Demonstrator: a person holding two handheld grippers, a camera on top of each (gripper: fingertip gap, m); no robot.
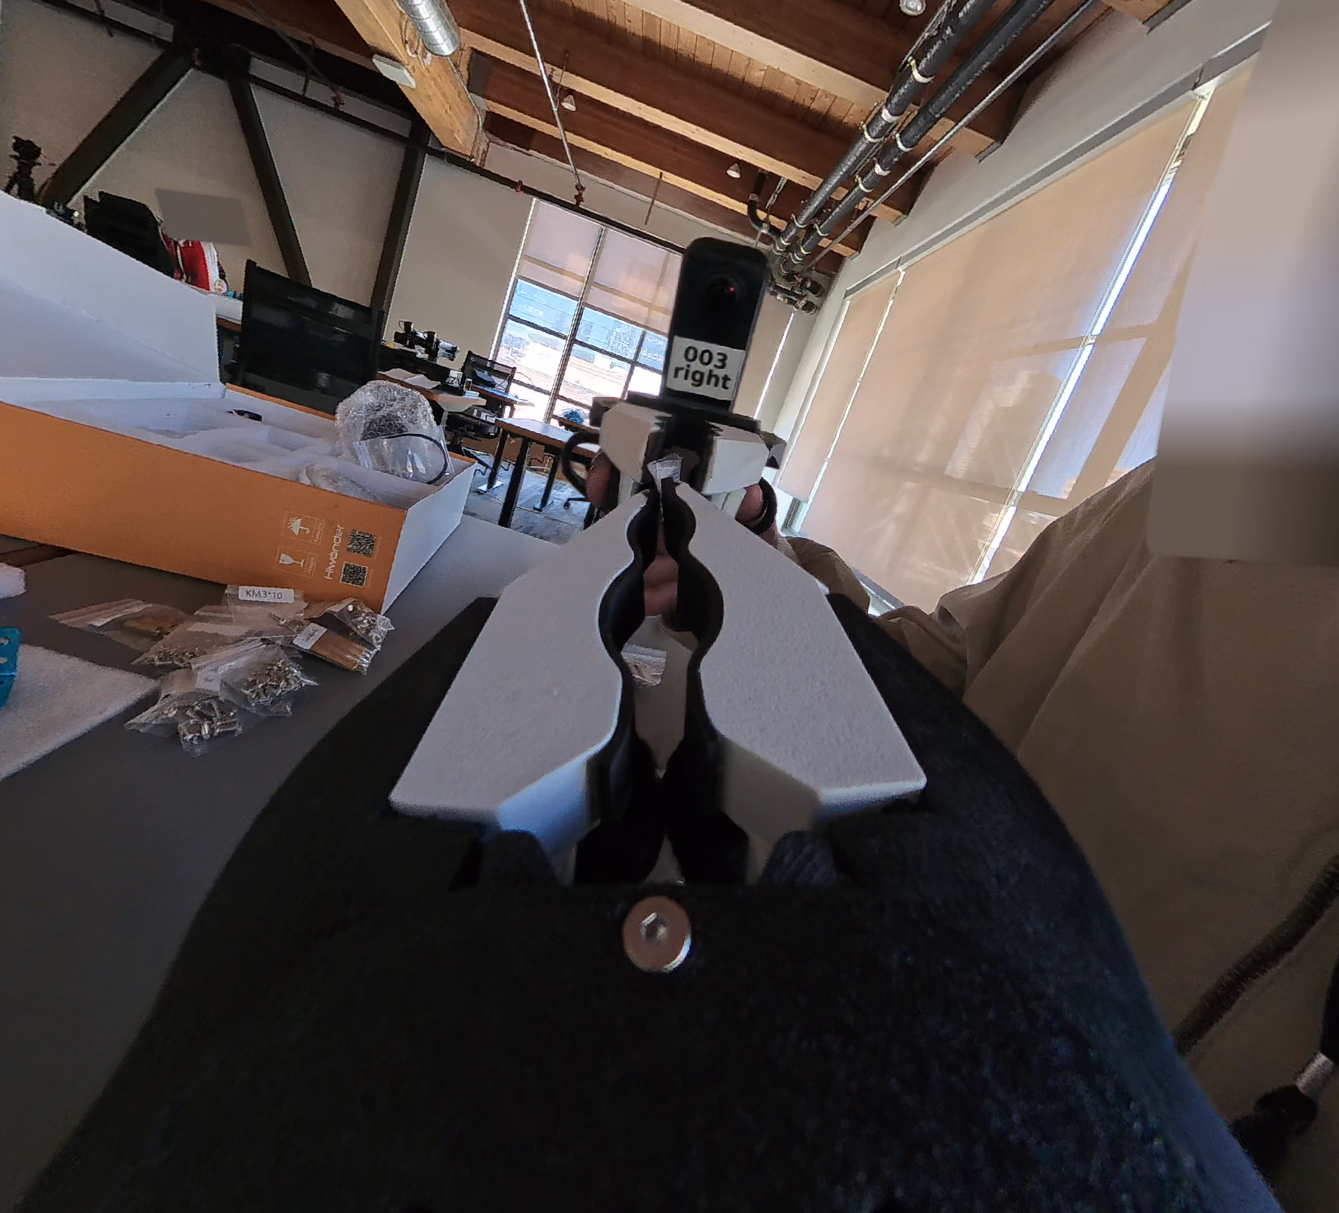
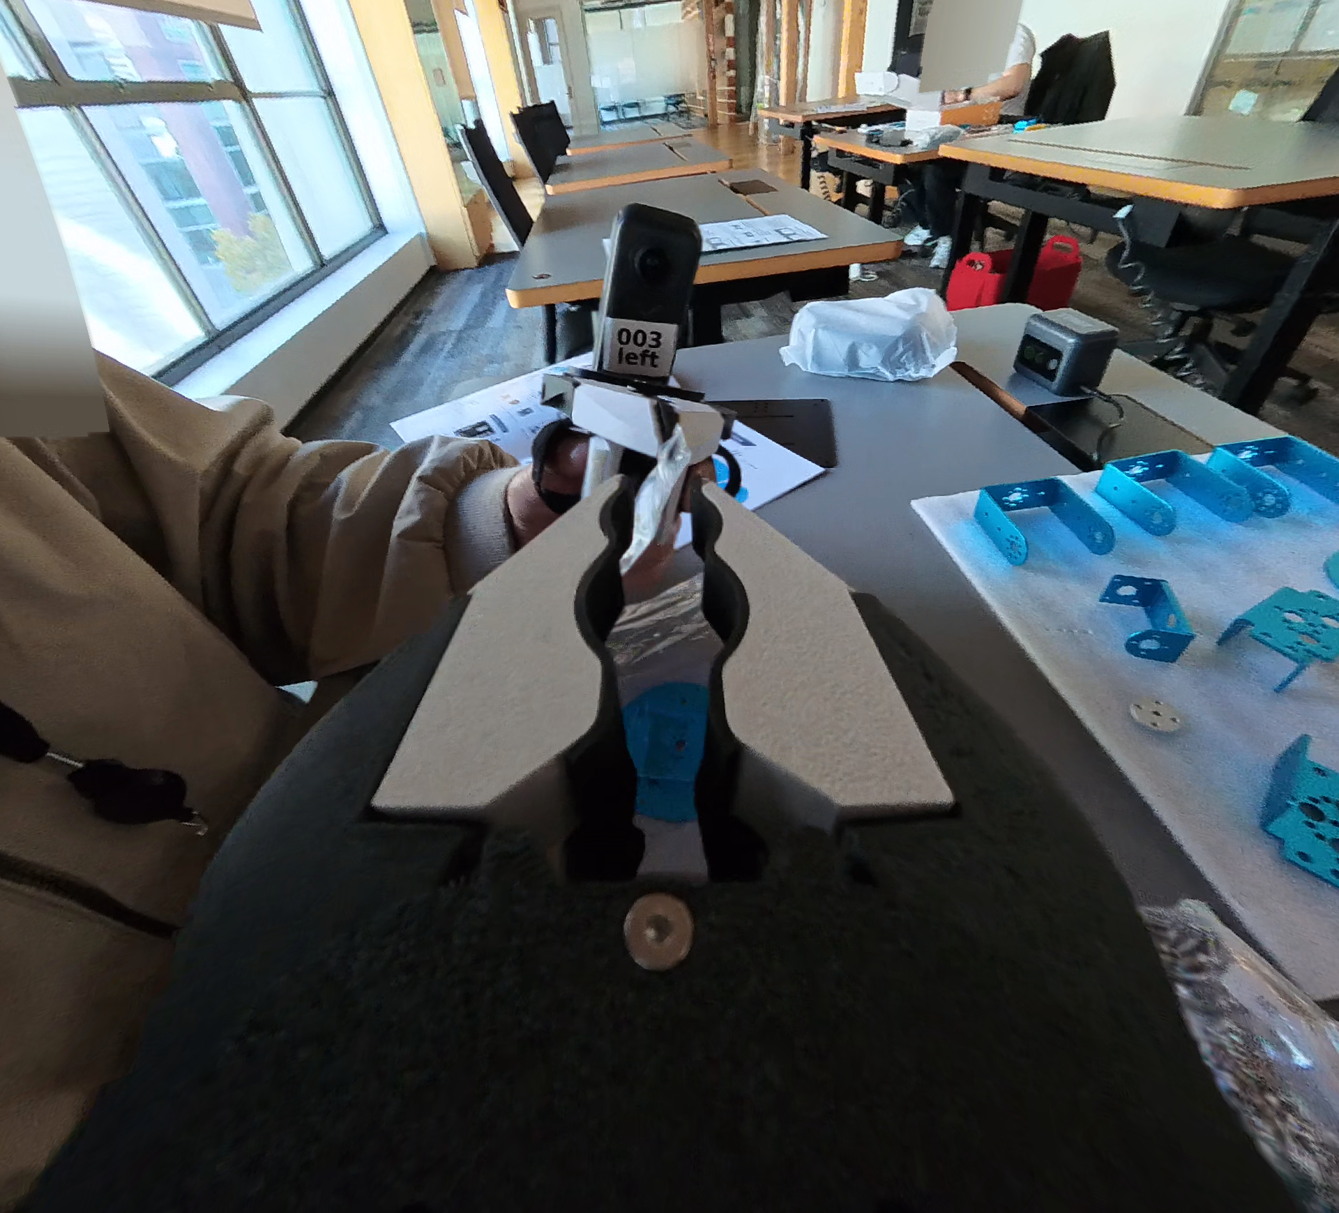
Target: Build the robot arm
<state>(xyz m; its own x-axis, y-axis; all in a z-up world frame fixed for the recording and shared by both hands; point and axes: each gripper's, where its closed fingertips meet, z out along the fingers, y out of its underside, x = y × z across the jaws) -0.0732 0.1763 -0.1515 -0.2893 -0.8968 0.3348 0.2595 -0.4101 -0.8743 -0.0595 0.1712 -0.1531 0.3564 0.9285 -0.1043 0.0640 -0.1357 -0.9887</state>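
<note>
The two grippers face each other tip to tip above a grey table (image 2: pixel 906 453). My left gripper (image 1: pixel 663 490) is shut on the end of a small clear plastic bag (image 1: pixel 663 471); it also shows in the right wrist view (image 2: pixel 670 428). The bag (image 2: pixel 656 504) runs from the left gripper down between the fingers of my right gripper (image 2: pixel 661 486), whose jaws stand narrowly apart around it. The right gripper also shows in the left wrist view (image 1: pixel 677 453). A blue metal part (image 2: pixel 663 743) shows low in the gap; I cannot tell if it is in the bag.
An orange and white box (image 1: pixel 217 511) and several small bags of screws (image 1: pixel 239 671) lie on the left. A white foam sheet (image 2: pixel 1087 635) holds several blue brackets (image 2: pixel 1036 511). A white wrapped bundle (image 2: pixel 869 334), a grey device (image 2: pixel 1065 348) and printed sheets (image 2: pixel 768 475) lie beyond. A person's beige sleeve (image 2: pixel 253 526) is close. The grippers are tip to tip, or close to it.
</note>
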